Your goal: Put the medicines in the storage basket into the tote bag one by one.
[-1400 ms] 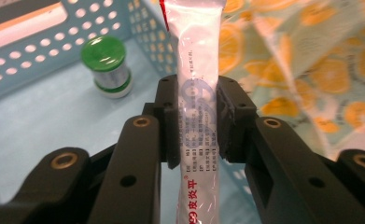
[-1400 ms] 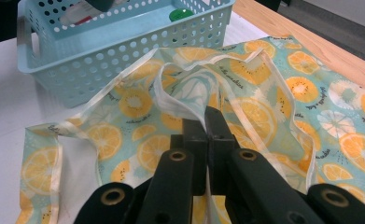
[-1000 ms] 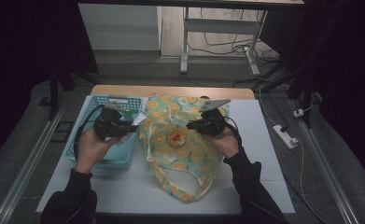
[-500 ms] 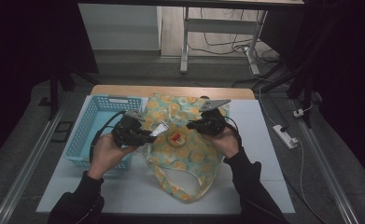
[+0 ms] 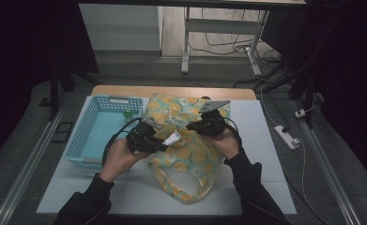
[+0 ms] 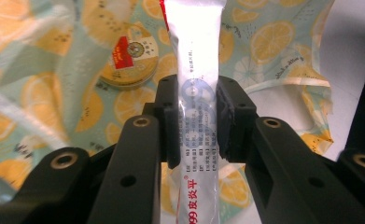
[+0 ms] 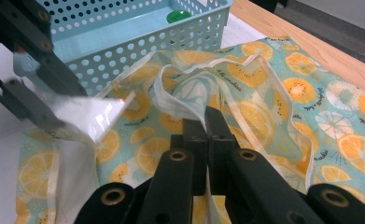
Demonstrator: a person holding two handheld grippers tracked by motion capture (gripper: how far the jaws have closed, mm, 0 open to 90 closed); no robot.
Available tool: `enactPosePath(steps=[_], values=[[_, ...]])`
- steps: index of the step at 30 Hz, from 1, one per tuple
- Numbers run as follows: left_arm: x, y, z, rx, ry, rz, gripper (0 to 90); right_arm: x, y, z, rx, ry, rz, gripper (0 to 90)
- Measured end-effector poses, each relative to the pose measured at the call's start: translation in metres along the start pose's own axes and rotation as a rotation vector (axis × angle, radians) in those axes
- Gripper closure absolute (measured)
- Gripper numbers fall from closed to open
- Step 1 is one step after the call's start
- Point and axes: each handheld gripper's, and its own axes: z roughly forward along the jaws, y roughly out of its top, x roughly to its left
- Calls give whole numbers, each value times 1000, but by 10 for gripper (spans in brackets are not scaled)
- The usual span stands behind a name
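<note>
Left claw clamps the tube over the bag on your worktop, while your right claw pinches the bag's rim shut, lifting it so the mouth gapes.

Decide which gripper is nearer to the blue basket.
Left. The left gripper, holding a silver tube, hangs just beside the blue basket; the right gripper pinches the fruit-print bag farther away.

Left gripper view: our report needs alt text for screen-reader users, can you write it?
Black left tongs clamp a white tube printed with small text, above a lemon-print cloth bag. A round yellow tin with a red label lies on the bag.
</note>
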Motion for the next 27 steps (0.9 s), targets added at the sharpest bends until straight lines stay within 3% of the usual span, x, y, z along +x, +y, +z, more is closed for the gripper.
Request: enactPosePath(steps=[4,10,22,27], values=[[0,3,12,1,-18,-5,725,1,1,0,-3,1,-4,898],[2,8,26,10,-6,-7,725,3,1,1,-3,6,-10,898],[15,16,44,4,52,-35,725,5,2,0,-9,10,-10,898],[26,12,47,4,67,-71,725,4,1,2,-6,10,-6,897]])
